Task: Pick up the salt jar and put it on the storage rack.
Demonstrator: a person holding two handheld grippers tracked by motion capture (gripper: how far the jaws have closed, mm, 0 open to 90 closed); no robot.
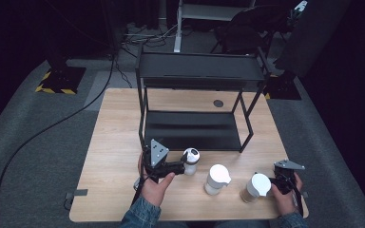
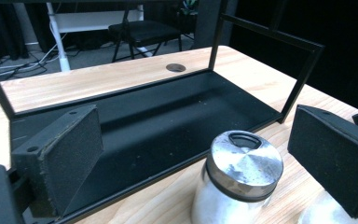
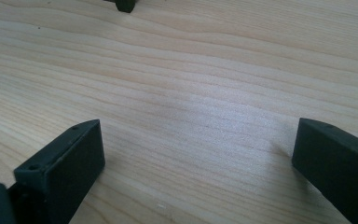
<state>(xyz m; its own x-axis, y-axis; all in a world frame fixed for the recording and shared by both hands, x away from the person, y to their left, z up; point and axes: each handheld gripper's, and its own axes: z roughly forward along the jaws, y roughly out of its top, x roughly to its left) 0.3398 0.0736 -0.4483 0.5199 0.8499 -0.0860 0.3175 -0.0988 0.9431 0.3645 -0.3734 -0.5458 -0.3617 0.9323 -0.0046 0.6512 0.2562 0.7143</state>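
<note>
A small glass shaker [image 1: 190, 159] with a metal lid [image 2: 244, 163] stands on the wooden table just in front of the black rack. My left gripper [image 1: 183, 166] is open, and in the left gripper view [image 2: 196, 140] the shaker sits between its wide-apart jaws with a gap on each side. A white-lidded jar [image 1: 217, 178] stands to the shaker's right. Farther right is a jar with a white lid and brownish contents [image 1: 255, 187]. My right gripper [image 1: 283, 176] is just right of that jar. It is open [image 3: 196, 144] over bare wood, with nothing between its jaws.
A black two-tier metal rack [image 1: 197, 71] stands mid-table, its lower shelf [image 2: 168, 112] directly ahead of the left gripper. One rack foot [image 3: 126, 4] lies ahead of the right gripper. The table has a cable hole [image 1: 218, 103]. Chairs and cables lie beyond the table.
</note>
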